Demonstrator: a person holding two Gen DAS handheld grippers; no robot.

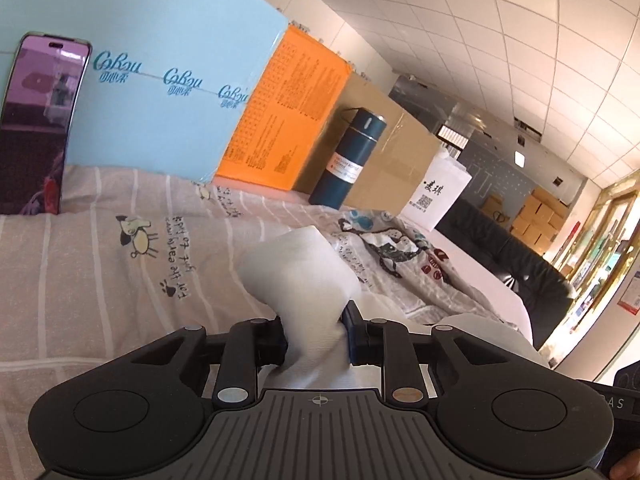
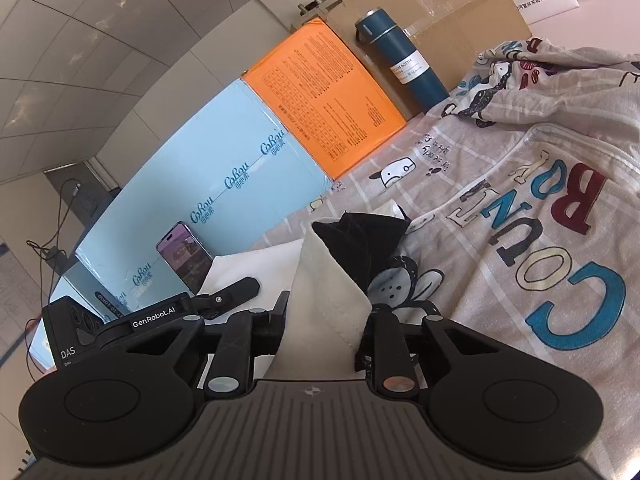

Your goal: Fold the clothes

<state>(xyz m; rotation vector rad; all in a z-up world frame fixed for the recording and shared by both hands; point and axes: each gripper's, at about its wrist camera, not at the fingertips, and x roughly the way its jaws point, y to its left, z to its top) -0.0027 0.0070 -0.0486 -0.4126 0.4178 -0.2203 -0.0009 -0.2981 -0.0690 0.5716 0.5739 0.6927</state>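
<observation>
The left tongs (image 1: pixel 314 338) pinch a bunched white garment (image 1: pixel 296 272); the right tongs (image 2: pixel 326 330) clamp its cream-and-black edge (image 2: pixel 352 256), lifted above the printed sheet (image 2: pixel 520 280) at 12 o'clock. Folding looks barely begun, with creases and stacking left.

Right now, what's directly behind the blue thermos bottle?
Behind the blue thermos bottle stands a taped brown cardboard box, with an orange box beside it. The box's lower front, where the bottle covers it, can't be seen.
</observation>
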